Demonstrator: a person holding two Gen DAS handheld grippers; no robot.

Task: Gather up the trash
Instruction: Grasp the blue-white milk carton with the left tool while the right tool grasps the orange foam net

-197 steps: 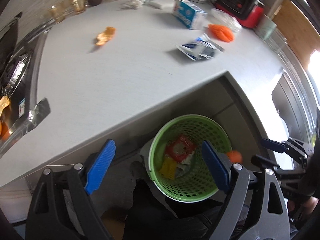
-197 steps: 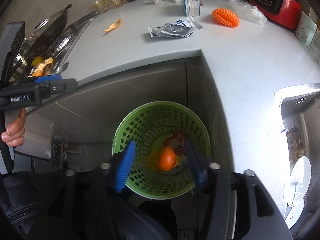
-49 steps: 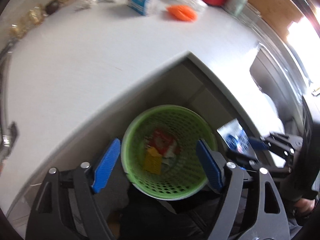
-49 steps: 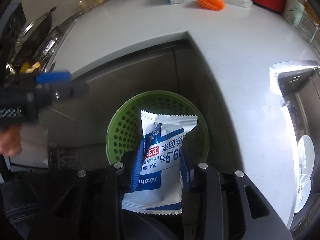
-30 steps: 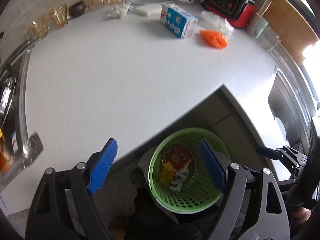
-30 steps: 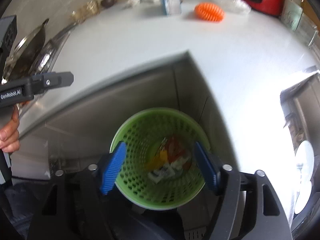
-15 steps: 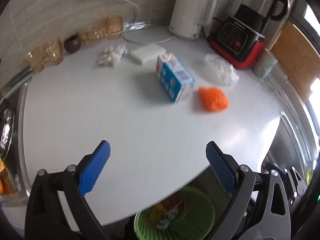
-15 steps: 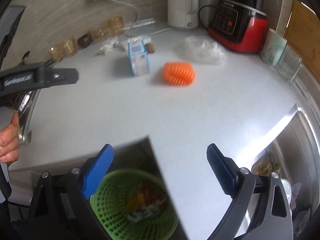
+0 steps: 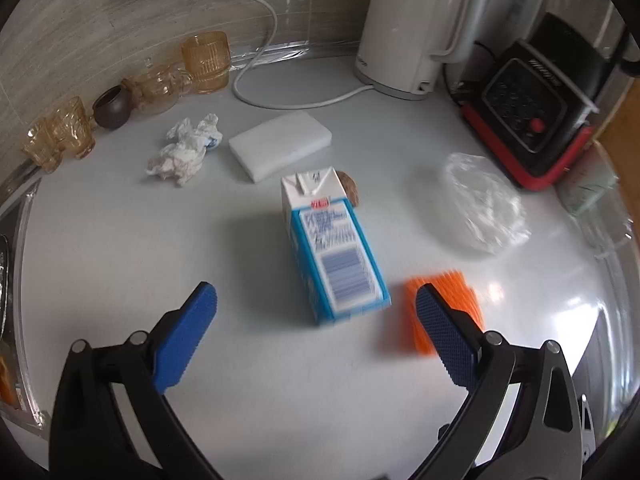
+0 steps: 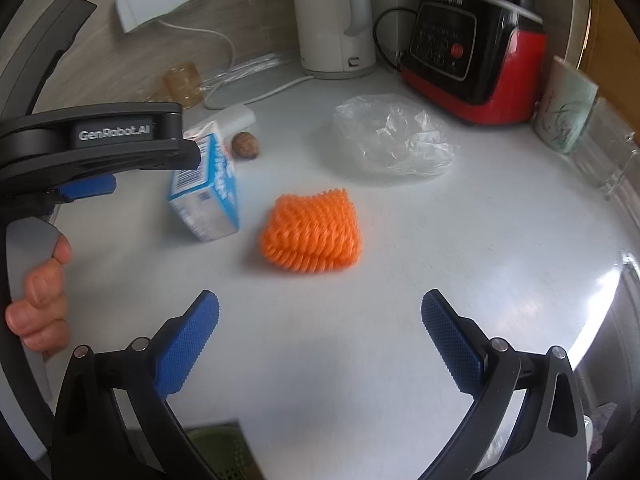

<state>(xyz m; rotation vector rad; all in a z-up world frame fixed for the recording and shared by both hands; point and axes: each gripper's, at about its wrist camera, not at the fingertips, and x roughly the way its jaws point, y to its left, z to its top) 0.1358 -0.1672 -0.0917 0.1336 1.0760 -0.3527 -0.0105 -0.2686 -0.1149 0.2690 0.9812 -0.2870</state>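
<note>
White countertop [image 9: 120, 240] ahead now, green basket left behind — left gripper [image 9: 316, 308] and right gripper [image 10: 320, 316] both just opened wide, empty. Milk carton [image 9: 332, 248] centre, orange mesh [image 10: 312, 232] right: next pickups.

A: What sort of table [image 9: 120, 240] is it?

B: Pale grey and smooth, running back to a wood-grain wall.

A: And in the middle?

B: A blue-and-white carton [image 9: 332, 248] lies on its side, a small brown round thing [image 10: 245, 144] just behind it, an orange mesh scrubber [image 10: 312, 230] beside it.

A: Further back?

B: A crumpled tissue [image 9: 185, 151], a white sponge block [image 9: 280, 145], a clear plastic bag [image 10: 394, 134]. Along the wall stand amber glass cups [image 9: 206, 62], a dark little pot [image 9: 113, 107], a white kettle [image 9: 412, 28] with its cable [image 9: 280, 102], and a red-and-black cooker [image 10: 468, 56].
</note>
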